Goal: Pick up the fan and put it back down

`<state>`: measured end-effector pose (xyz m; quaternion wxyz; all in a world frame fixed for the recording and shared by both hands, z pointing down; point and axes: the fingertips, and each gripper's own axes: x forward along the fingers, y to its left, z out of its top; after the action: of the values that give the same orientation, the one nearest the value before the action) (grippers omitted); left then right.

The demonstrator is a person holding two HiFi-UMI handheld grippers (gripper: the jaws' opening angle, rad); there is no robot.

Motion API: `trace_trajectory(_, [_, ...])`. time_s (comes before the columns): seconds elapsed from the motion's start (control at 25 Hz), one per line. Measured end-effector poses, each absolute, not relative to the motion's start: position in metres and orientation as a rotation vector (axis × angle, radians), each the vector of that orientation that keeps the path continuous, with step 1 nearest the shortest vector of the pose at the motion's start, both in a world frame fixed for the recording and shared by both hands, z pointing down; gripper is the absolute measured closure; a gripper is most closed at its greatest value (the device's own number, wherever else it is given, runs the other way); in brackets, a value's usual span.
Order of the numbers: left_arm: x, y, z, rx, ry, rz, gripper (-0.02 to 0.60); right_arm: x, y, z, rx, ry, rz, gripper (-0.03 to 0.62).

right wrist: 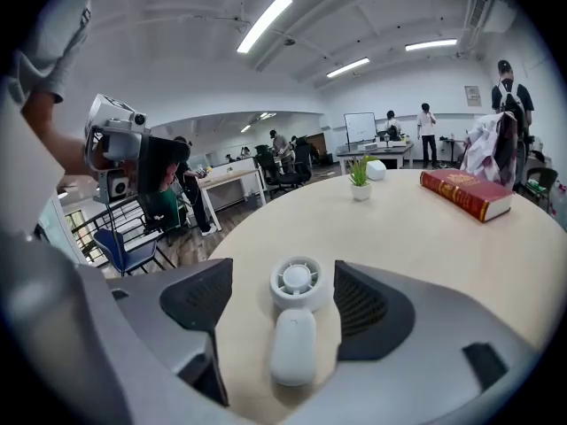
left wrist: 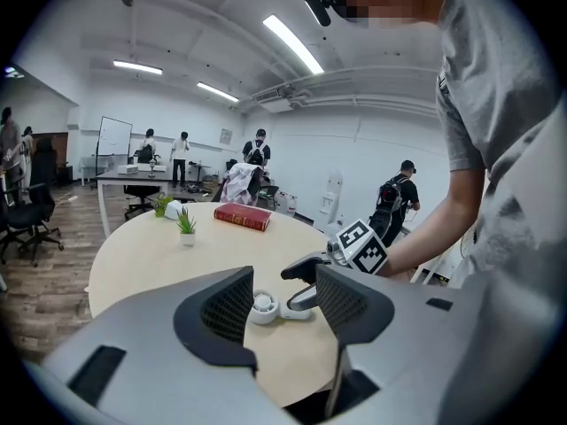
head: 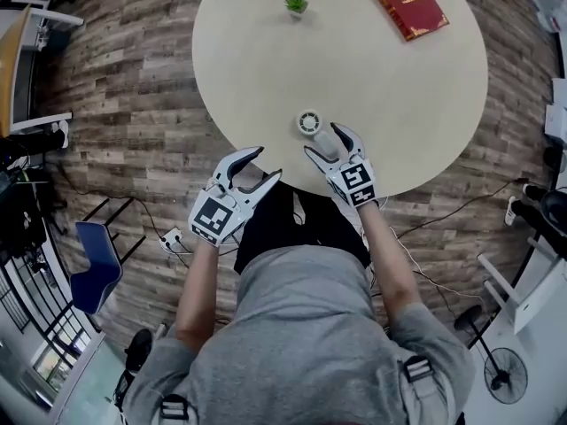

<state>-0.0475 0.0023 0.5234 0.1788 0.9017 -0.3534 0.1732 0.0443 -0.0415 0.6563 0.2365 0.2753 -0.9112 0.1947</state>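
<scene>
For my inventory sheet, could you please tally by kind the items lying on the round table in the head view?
fan: 1
potted plant: 1
red book: 1
Total: 3

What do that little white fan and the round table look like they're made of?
Fan: probably moulded plastic, matte white; smooth rounded handle and thin cast grille ribs. Table: likely laminate or painted board, pale beige and matte; its even colour shows no grain, unlike the wood-look floor.
</scene>
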Motion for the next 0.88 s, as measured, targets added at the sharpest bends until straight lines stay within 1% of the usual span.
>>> trace_trajectory(0.4, [-0.042, -0.013, 0.551, 2.526, -0.947, 0.476, 0.351, 0.036, -0.057, 0.705, 0.734, -2.405, 0.494, 0.195])
trace_trajectory(0.72, [-0.054, -0.018, 0.570, 2.488, -0.949, 0.491, 0.351, 0.019, -0.065, 0.731, 0.675, -2.352, 0.385, 0.189])
trace_trajectory(0.88, [-0.062, -0.024, 0.581, 2.476, -0.956, 0.512, 0.351, 0.013, -0.068, 0.738, 0.675, -2.341, 0.390, 0.189])
